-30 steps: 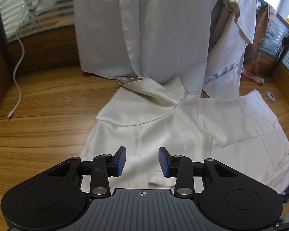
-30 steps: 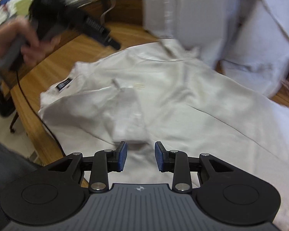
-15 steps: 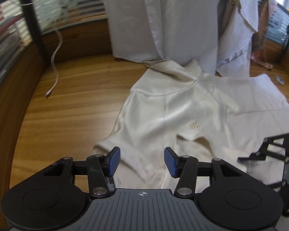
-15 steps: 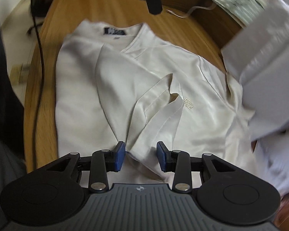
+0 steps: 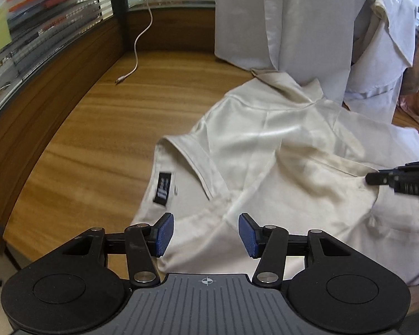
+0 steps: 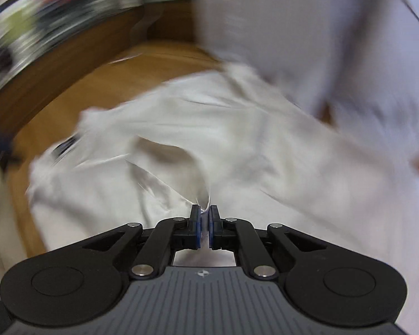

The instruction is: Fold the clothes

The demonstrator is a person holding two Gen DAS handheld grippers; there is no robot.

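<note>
A cream short-sleeved shirt (image 5: 279, 150) lies spread on the wooden table (image 5: 103, 128), its collar with a dark label (image 5: 162, 188) toward the left. My left gripper (image 5: 205, 234) hovers open just above the shirt's near collar edge, with nothing between its blue pads. In the blurred right wrist view, my right gripper (image 6: 205, 220) is shut on a raised fold of the shirt (image 6: 237, 145), probably a sleeve edge. The right gripper's black fingers (image 5: 399, 180) reach into the left wrist view from the right, over the shirt.
Pale garments (image 5: 293, 19) hang at the table's back, with more draped at the right (image 5: 382, 55). A white cable (image 5: 138, 42) trails onto the table at the back left. A raised wooden rim (image 5: 42, 89) and slatted blinds border the left side.
My right gripper has shut on a fold of the shirt and is moving fast. My left gripper swung left toward the collar label and stayed open.
</note>
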